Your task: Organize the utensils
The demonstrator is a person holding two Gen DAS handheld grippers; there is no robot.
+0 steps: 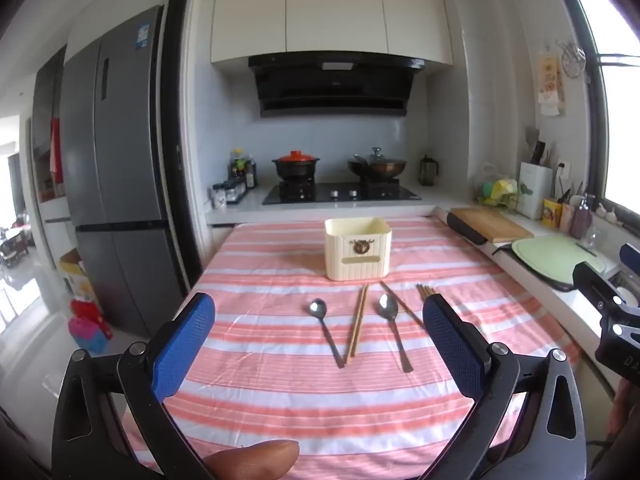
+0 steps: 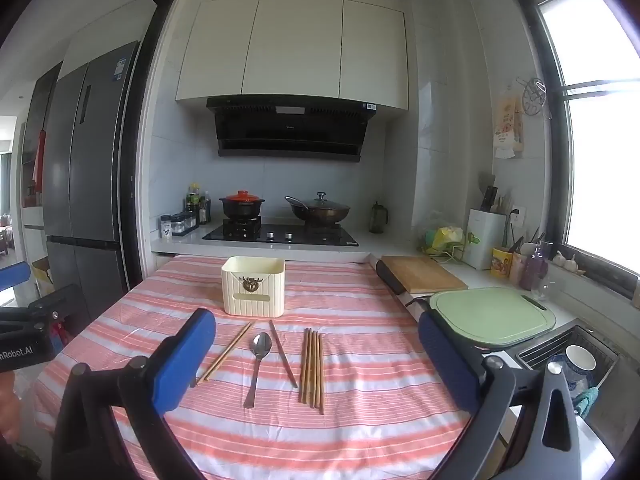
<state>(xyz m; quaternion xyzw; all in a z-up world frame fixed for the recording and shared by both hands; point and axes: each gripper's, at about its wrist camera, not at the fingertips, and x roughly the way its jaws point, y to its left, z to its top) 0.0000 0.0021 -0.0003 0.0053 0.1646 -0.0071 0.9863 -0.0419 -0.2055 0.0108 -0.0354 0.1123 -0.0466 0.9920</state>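
Striped tablecloth [image 1: 280,400] under cream box [image 1: 357,254], 2 spoons [image 1: 318,308], chopsticks [image 1: 358,326]

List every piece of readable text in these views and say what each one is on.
"nRobot.AI", cut off at the frame edge: left gripper body.
"DA", cut off: right gripper body.
Too small or blurred: fridge sticker, range hood label, yellow tin, holder plaque.

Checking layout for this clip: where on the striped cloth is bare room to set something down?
Free: cloth left of the box and left spoon, and the near strip below the handles. Crowded: between box and near strip, where spoons, chopsticks lie side by side.
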